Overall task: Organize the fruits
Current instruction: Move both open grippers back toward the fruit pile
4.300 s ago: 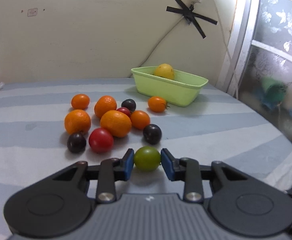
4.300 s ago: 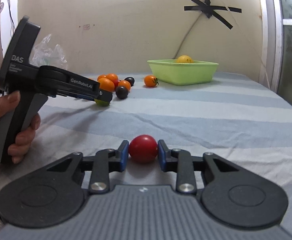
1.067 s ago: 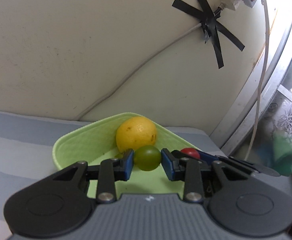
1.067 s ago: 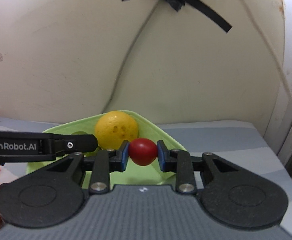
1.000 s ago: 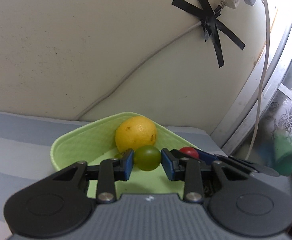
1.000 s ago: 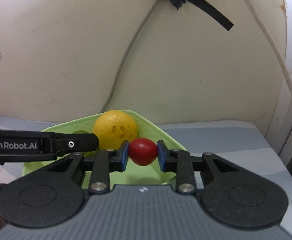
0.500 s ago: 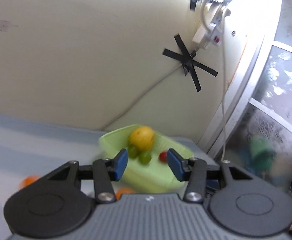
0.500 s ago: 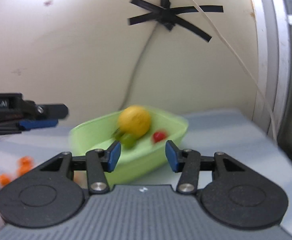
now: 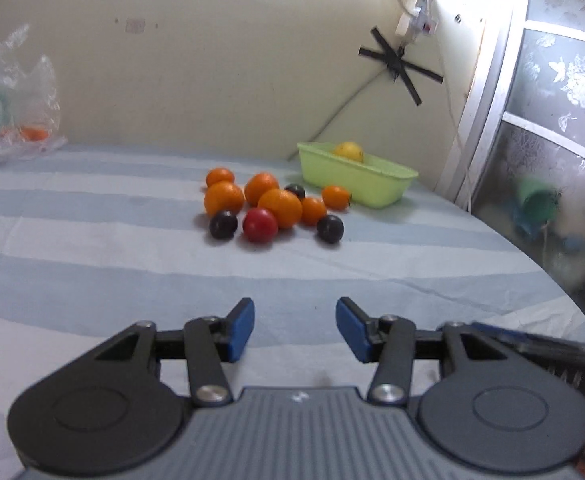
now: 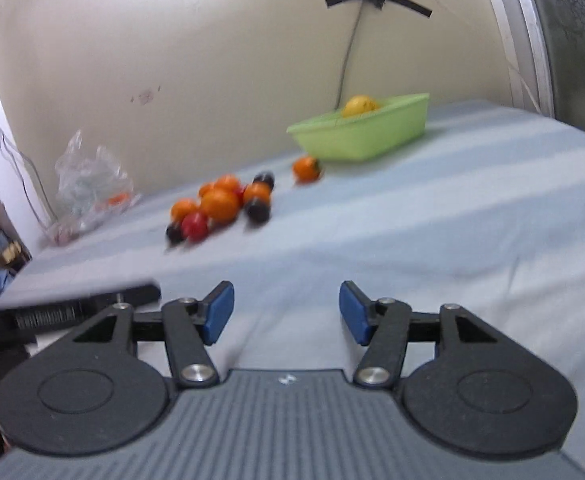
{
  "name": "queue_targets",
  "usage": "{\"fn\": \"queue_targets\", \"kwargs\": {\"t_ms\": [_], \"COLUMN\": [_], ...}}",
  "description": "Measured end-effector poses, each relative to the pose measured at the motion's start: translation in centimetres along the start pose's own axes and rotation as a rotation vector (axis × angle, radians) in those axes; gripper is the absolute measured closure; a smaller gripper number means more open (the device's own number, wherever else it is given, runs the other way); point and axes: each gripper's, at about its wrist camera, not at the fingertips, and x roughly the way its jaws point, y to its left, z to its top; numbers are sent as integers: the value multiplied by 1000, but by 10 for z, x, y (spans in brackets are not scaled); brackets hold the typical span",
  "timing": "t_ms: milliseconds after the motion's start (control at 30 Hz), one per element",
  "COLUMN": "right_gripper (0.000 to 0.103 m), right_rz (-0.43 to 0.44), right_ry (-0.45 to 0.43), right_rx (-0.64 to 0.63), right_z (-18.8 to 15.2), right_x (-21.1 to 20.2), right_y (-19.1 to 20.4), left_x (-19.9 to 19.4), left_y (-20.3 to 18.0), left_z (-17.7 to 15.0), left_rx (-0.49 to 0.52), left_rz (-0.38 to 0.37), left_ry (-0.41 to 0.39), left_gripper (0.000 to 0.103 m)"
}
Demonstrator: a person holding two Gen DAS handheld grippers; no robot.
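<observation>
Striped bedding (image 9: 92,264) is shown bearing a fruit cluster (image 9: 270,210) beside the green tray (image 9: 356,178), which holds a lemon (image 9: 348,150). Left gripper (image 9: 294,328) and right gripper (image 10: 286,312) are held wide and empty; the cluster lies ahead, seemingly nearer the left.

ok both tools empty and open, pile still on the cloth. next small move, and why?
Probably advance the left tool toward the red fruit at the near edge of the pile. Its jaws are open with nothing between them, that fruit has a clear front approach, and only a yellow fruit shows above the tub rim. The right tool could take the near dark fruit.
</observation>
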Motion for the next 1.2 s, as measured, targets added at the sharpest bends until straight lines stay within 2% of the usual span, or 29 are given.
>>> {"fn": "queue_targets", "kwargs": {"t_ms": [67,167,333,567,867,933,1200], "right_gripper": [42,34,17,16,36,44,62], "right_rz": [-21,-29,-23,-32,-60,-71,-72], "right_ry": [-1,0,-1,-6,-29,-29,-19], "right_rx": [-28,-21,-23,-22,-18,-24,-40], "right_z": [-7,-9,-12,-13,-11,-9,-3], "right_x": [-5,-6,-2,-1,4,5,11], "right_y": [8,13,17,20,19,20,17], "left_x": [-2,3,1,2,1,1,1], "left_y": [0,6,14,16,19,20,20], "left_z": [-6,-9,-12,-12,-13,-13,-13], "left_rx": [7,-29,-78,-94,-111,-115,-126], "left_rz": [3,-21,-43,-55,-69,-72,-79], "left_ry": [4,20,11,9,6,6,7], "left_gripper": [51,51,51,49,49,49,49]}}
